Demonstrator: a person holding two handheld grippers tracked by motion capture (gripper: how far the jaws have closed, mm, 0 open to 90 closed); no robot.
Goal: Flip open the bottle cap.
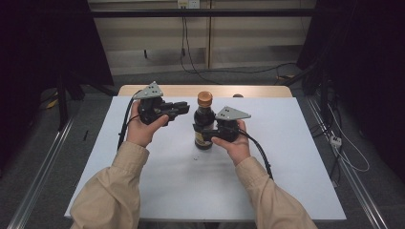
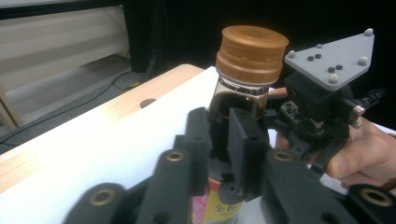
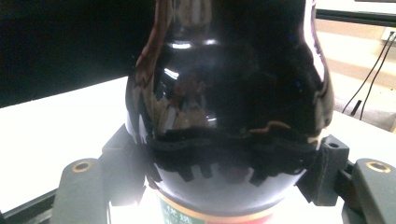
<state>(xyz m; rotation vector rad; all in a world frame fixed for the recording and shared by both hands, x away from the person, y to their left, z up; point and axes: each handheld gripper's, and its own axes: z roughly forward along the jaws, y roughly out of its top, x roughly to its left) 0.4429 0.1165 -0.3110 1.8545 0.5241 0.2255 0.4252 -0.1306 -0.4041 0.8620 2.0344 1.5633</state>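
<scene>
A dark sauce bottle point(image 1: 204, 125) with a bronze screw cap point(image 1: 205, 98) stands upright in the middle of the white table top point(image 1: 286, 167). My right gripper point(image 1: 203, 136) comes in from the right and is shut on the bottle's lower body; in the right gripper view its jaws press both sides of the glossy bottle point(image 3: 229, 93) above the label. My left gripper point(image 1: 185, 108) is held level on the left, at the height of the neck. Its jaws stand almost together just short of the bottle point(image 2: 243, 100), under the cap point(image 2: 252, 51), with nothing between them.
A wooden strip point(image 1: 143, 89) with a small hole runs along the table's far edge. Cables lie on the floor beyond it and at the right. A metal rail point(image 1: 43, 171) runs beside the table at the left.
</scene>
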